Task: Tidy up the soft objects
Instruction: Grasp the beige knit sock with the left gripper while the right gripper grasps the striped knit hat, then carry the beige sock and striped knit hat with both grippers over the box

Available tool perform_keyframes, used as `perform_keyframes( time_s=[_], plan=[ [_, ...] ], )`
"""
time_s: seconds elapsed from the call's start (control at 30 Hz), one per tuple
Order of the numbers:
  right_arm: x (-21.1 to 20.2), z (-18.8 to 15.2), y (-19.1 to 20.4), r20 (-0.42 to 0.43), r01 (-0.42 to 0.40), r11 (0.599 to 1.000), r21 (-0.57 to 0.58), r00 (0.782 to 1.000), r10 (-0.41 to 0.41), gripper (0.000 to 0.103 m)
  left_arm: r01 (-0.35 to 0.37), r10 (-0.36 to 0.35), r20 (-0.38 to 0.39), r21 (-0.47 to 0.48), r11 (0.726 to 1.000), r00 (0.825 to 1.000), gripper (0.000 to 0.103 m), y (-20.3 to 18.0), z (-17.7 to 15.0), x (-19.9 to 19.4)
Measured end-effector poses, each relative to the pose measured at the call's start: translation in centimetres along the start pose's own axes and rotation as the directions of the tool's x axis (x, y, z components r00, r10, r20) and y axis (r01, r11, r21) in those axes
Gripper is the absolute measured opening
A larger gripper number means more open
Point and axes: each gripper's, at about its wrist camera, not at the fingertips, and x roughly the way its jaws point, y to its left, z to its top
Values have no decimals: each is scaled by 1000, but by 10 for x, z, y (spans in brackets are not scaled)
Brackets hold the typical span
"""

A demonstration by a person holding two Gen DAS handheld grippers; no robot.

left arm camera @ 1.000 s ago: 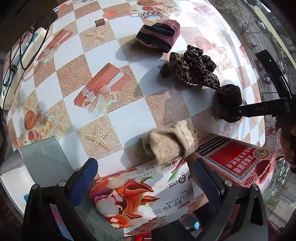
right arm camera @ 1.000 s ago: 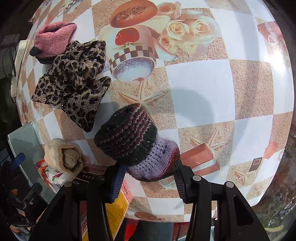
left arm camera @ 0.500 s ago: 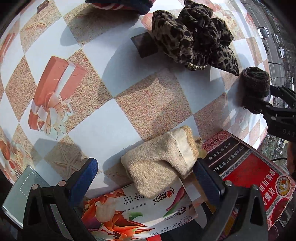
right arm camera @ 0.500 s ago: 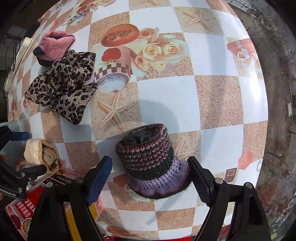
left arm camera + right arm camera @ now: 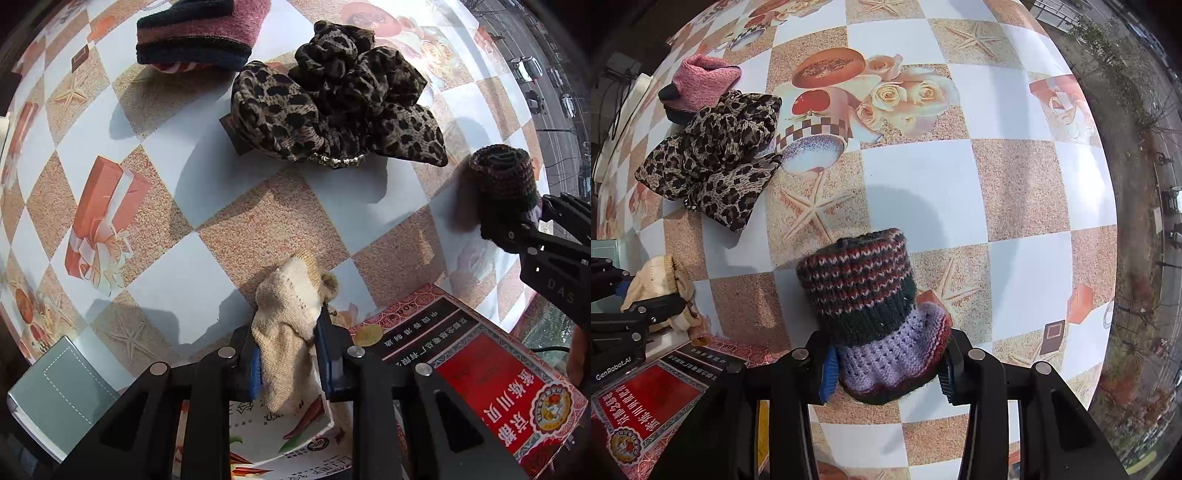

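Observation:
A rolled beige sock [image 5: 288, 332] lies on the patterned table [image 5: 240, 229] by a floral packet. My left gripper [image 5: 290, 365] points down over it with its jaws closing, and the blue pads press both sides of the sock. In the right wrist view a striped knitted roll [image 5: 864, 288] with a lilac end stands between the closing jaws of my right gripper [image 5: 886, 373], whose pads squeeze the lilac part. The same roll [image 5: 502, 184] shows at the right edge of the left wrist view.
A leopard-print scarf [image 5: 332, 107] and a folded pink and dark sock [image 5: 199, 33] lie further back. A red box [image 5: 480, 387], a floral packet [image 5: 280, 435] and a grey box [image 5: 55, 391] sit along the near edge. The table's edge runs close on the right.
My left gripper came down over the beige sock and closed on it. My right gripper opened around the knitted roll, let it stand upright, then closed on its lilac end again.

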Motion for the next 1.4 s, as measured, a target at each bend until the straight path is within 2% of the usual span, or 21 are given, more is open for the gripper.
perform_keyframes(
  time_s=[0.1, 0.23, 0.43, 0.53, 0.63, 0.9, 1.17, 1.4],
  plan=[
    [-19, 2, -18, 31, -22, 1000, 12, 999, 22, 44, -50, 55, 97, -52, 997, 994, 23, 6, -18, -19],
    [-64, 1, -21, 81, -66, 997, 31, 995, 63, 44, -101, 125, 206, -127, 987, 970, 23, 12, -43, -52],
    [-125, -17, -20, 182, -121, 991, 51, 977, 110, 44, -100, 168, 318, -219, 971, 933, 23, 28, -84, -100],
    [-140, -14, 12, 223, -145, 989, 43, 966, 132, 44, -89, 176, 351, -251, 964, 920, 23, 56, -106, -121],
    [-147, -16, 47, 252, -164, 986, 19, 955, 154, 44, -70, 176, 371, -282, 957, 912, 23, 65, -132, -135],
    [-171, -39, 139, 281, -185, 977, -110, 937, 209, 44, -31, 198, 410, -379, 925, 890, 23, 106, -215, -140],
    [-162, -58, 237, 213, -167, 939, -300, 948, 237, 44, 2, 231, 413, -492, 871, 881, 23, 148, -282, -132],
    [-160, -71, 307, 178, -119, 872, -475, 957, 228, 44, 37, 235, 386, -580, 814, 892, 23, 176, -324, -114]
  ],
)
